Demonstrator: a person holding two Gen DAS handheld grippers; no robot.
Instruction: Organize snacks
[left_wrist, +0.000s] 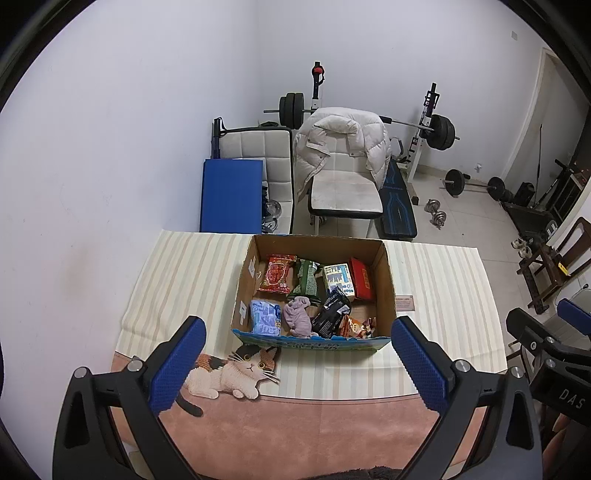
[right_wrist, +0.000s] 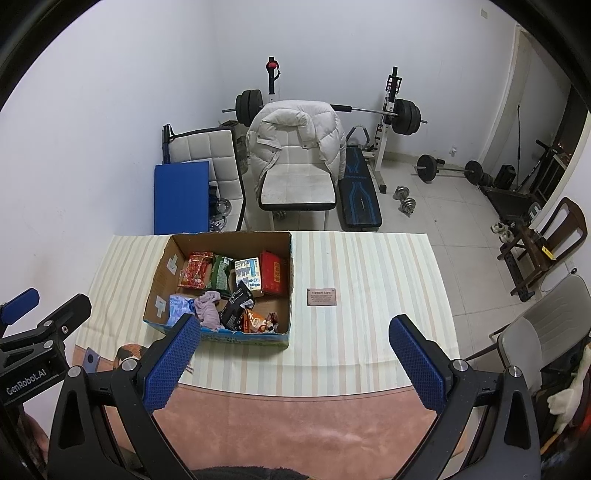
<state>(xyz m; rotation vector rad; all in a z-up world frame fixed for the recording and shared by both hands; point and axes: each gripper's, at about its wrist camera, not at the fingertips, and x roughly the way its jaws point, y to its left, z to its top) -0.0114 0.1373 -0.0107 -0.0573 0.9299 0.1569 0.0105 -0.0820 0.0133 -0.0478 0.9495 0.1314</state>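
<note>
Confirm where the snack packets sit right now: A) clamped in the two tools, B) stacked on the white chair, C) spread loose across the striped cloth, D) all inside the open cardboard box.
D: the packets all lie inside the cardboard box on the striped cloth, while the left tool and right tool hang open and empty.

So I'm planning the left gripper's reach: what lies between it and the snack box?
Only tablecloth with its printed cat, in the left wrist view; the left gripper is open before the box.

White walls and a pale tiled floor (left_wrist: 465, 218) surround a weight bench (right_wrist: 360, 195), barbells and a jacket-draped chair (left_wrist: 343, 173).
</note>
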